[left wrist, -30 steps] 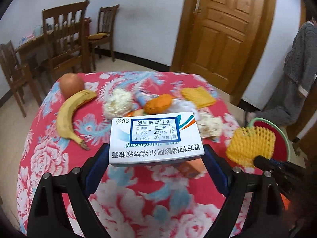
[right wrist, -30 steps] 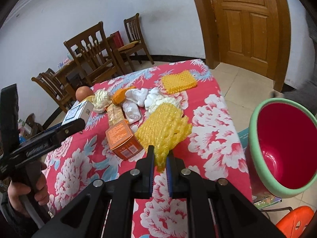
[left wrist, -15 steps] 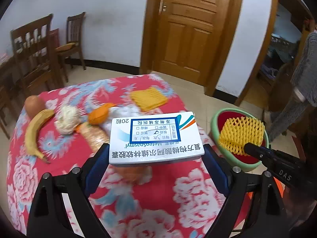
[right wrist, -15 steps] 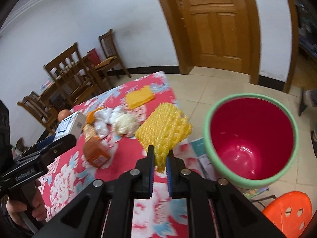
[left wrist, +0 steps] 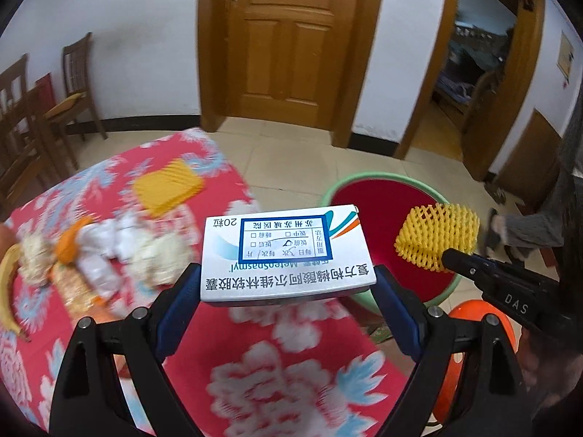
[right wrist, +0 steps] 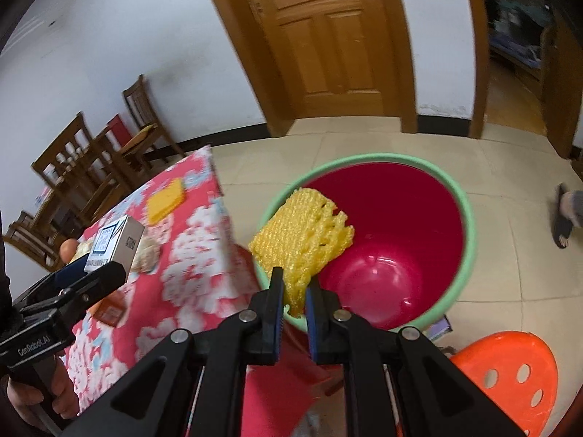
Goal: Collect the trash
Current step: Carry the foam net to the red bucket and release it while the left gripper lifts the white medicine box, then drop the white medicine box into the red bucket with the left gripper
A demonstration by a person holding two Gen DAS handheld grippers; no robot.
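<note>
The left gripper [left wrist: 288, 291] clamps a white medicine box [left wrist: 286, 251] between its jaws, above the edge of the table [left wrist: 277, 349] with the red floral cloth. Right of the box, the right gripper [left wrist: 446, 256] holds a yellow foam net [left wrist: 437, 236] over the red bucket [left wrist: 379, 204]. Left of the box lie crumpled tissues [left wrist: 109, 244].

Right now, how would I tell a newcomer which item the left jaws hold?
Start at the red floral tablecloth, then look at the left gripper above its edge. Clamped there is the white medicine box: flat, with a blue-framed label and Chinese print, unlike the yellow foam net over the red bin.
</note>
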